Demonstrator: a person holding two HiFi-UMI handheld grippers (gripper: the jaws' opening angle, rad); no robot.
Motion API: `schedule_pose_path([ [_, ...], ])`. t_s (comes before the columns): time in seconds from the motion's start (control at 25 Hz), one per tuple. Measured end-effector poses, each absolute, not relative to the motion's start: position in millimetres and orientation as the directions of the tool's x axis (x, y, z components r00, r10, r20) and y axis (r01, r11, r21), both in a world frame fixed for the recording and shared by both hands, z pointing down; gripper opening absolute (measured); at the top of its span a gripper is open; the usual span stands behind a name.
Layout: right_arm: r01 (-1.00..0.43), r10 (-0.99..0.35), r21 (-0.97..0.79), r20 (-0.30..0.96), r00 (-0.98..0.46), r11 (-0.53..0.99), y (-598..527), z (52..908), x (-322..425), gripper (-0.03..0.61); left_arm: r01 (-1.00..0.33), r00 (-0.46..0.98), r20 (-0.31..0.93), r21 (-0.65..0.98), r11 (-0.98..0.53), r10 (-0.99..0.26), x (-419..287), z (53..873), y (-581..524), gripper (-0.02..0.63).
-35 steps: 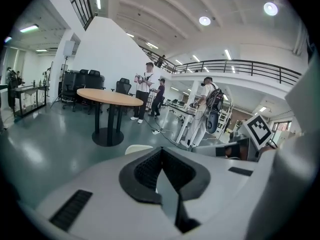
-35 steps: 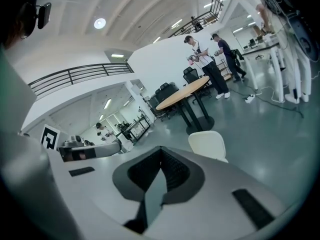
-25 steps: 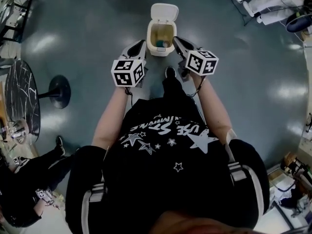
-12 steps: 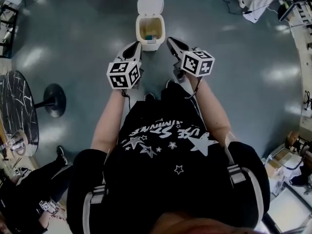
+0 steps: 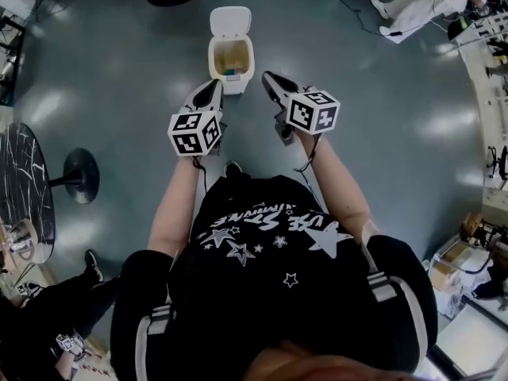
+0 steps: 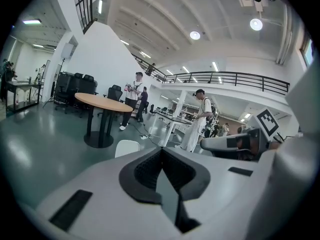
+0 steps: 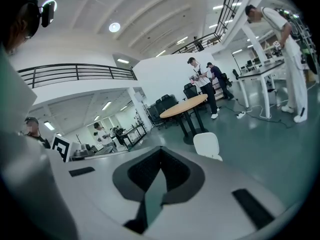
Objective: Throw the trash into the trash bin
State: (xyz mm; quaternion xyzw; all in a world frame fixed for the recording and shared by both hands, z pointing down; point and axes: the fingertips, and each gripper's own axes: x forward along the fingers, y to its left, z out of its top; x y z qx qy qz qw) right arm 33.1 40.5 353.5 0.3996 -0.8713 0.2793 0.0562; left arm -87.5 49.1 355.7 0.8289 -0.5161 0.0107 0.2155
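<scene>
Glossy grey floor [image 5: 119, 46] in the head view; white plastic trash bin [image 5: 236, 86], lid up, sits just ahead of our left gripper [image 5: 213, 86] and right gripper [image 5: 270, 78], bluish bit of trash [image 5: 231, 73] inside. Left gripper view: jaws together, empty. Right gripper view: same. Drop looks done; next we'd close the lid.

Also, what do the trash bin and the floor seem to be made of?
Trash bin: probably plastic, cream-white, smooth and slightly shiny; rounded moulded corners, and a thin flip lid standing open. Floor: hard, glossy grey coating, perhaps epoxy or sealed concrete; soft bright reflections lie across it.
</scene>
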Motion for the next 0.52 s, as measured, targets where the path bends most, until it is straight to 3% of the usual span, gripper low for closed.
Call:
schedule_pose_path([
  [0.52,-0.708,-0.654,-0.434,0.297,-0.696,0.557,92.3,341.5,93.2,0.006,-0.867,0.459,0.21,0.316,-0.384,-0.863,-21.1,338.7,88.9,0.011],
])
